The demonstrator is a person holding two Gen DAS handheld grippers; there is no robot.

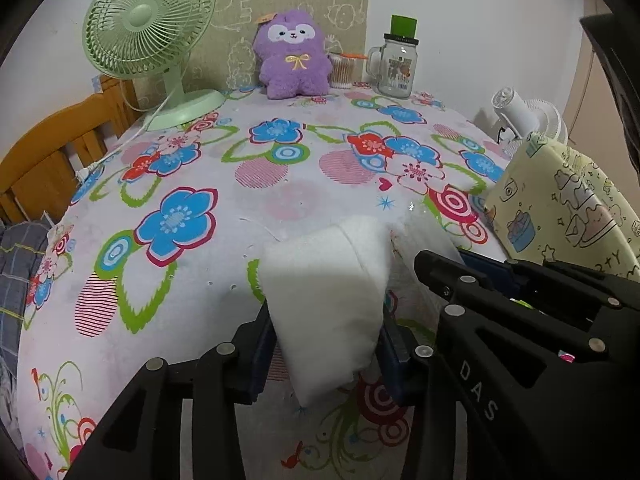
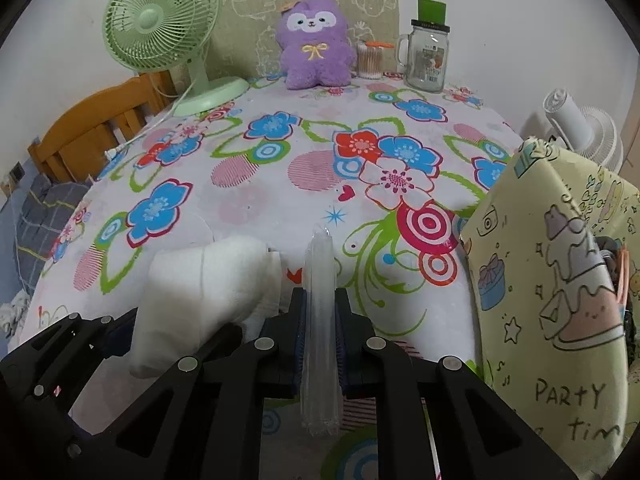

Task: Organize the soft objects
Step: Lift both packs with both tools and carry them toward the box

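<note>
A white soft padded bundle (image 1: 328, 292) stands up between the fingers of my left gripper (image 1: 326, 346), which is shut on its lower half. A clear plastic wrap (image 2: 320, 320) trails from the bundle (image 2: 204, 296) to the right. My right gripper (image 2: 320, 340) is shut on a folded strip of that wrap, just right of the bundle. Both grippers hover close together over the floral tablecloth (image 1: 192, 168). A purple plush toy (image 1: 294, 54) sits upright at the table's far edge. A yellow cartoon-print fabric bag (image 2: 560, 280) stands at the right.
At the back of the table stand a green desk fan (image 1: 148, 20) on the left, with its cord along the table's left edge, and a cotton-swab tub (image 1: 342, 72) and glass mug jar (image 1: 396, 68) on the right. A white fan (image 1: 516, 112) stands behind the bag. A wooden bed frame (image 1: 52, 148) is left.
</note>
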